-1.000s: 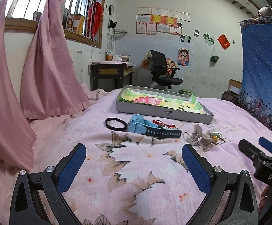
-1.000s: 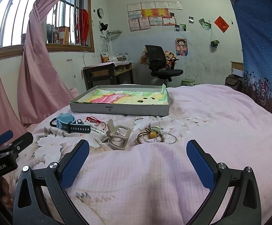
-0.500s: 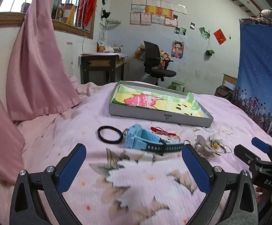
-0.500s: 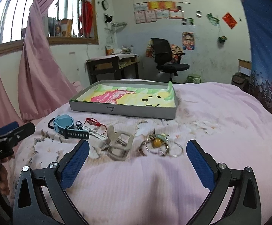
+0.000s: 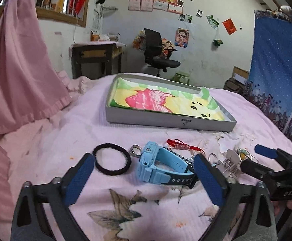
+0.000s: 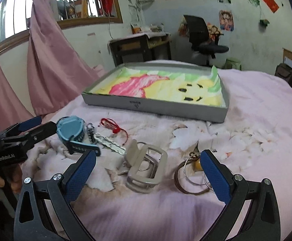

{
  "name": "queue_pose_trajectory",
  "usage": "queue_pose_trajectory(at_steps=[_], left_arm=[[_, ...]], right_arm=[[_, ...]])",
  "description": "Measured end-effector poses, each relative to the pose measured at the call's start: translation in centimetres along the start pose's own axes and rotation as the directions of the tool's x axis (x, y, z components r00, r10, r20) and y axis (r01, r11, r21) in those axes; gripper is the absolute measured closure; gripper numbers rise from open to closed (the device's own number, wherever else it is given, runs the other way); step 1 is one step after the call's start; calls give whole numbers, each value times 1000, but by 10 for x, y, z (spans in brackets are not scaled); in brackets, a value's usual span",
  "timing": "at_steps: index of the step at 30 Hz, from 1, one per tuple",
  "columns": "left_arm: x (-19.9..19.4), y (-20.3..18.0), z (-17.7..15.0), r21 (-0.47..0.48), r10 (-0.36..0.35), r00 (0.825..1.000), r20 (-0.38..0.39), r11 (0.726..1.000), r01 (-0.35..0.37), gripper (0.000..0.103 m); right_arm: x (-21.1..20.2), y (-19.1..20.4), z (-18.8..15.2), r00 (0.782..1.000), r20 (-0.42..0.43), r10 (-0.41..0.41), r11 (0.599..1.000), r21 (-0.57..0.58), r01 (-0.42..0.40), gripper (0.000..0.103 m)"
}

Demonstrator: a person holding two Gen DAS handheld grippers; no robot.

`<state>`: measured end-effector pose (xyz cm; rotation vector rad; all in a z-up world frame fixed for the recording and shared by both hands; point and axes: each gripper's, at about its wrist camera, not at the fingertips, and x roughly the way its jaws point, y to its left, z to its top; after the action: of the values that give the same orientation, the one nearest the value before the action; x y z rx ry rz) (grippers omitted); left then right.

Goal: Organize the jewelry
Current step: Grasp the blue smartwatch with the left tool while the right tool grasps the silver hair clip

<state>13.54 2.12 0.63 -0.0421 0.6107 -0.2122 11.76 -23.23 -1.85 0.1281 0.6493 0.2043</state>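
On the pink floral bedspread lie a light blue watch (image 5: pixel 158 166), a black hair tie (image 5: pixel 111 161), a small ring (image 5: pixel 135 151) and a red string bracelet (image 5: pixel 182 145). My left gripper (image 5: pixel 143 160) has its jaws closing around the watch, and the pads do not press it. Its right finger covers the strap's end. My right gripper (image 6: pixel 148 154) stands open low over a beige claw clip (image 6: pixel 146 168). Thin bangles with a yellow bead (image 6: pixel 190 172) lie by its right finger. A silver chain bracelet (image 6: pixel 109 143) lies beside the watch (image 6: pixel 71 128).
A shallow grey box (image 5: pixel 166 123) lined with colourful paper sits on the bed beyond the jewelry. Pink curtains (image 5: pixel 25 70) hang at the left, and a blue curtain (image 5: pixel 276 70) hangs at the right. A desk (image 5: pixel 95 58) and an office chair (image 5: pixel 158 54) stand behind the bed.
Both grippers have moved forward and tipped down toward the jewelry. The watch now lies between the left fingers, which have narrowed slightly. The claw clip now lies between the right fingers.
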Motion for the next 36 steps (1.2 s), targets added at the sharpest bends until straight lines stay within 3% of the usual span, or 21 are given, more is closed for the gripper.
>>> queue_pose_trajectory(at_steps=[2,3,5,7,10,19,25,31,36], left_arm=[[6,1,-2,-1,-30,999,-12,1000,30,22],[8,1,-3,0,-40,999,-15,999,40,25],[14,0,-6,7,-63,998,-32,998,63,40],[17,-2,-8,13,-83,996,-40,996,83,45],[20,-3,-9,8,-105,993,-47,994,105,51],[34,7,-11,-74,-174,980,-99,983,167,54],[35,10,-12,-94,-162,981,-106,984,152,64],[37,15,-13,-111,-133,983,-125,987,119,78],[33,12,-13,-95,-112,988,-104,990,103,79]], right_arm=[[5,-1,-2,1000,-3,4,1000,7,-4,2],[7,0,-3,1000,-4,9,1000,9,-9,6],[11,0,-4,1000,-20,18,1000,9,-18,19],[14,0,-4,999,-36,28,1000,4,-28,33],[21,4,-5,997,-59,46,999,-7,-46,38],[37,-2,-9,989,-127,72,996,54,-65,41],[42,-5,-13,985,-139,98,993,85,-86,54],[43,-6,-15,985,-138,105,990,103,-91,55],[40,-7,-15,987,-124,105,990,108,-92,55]])
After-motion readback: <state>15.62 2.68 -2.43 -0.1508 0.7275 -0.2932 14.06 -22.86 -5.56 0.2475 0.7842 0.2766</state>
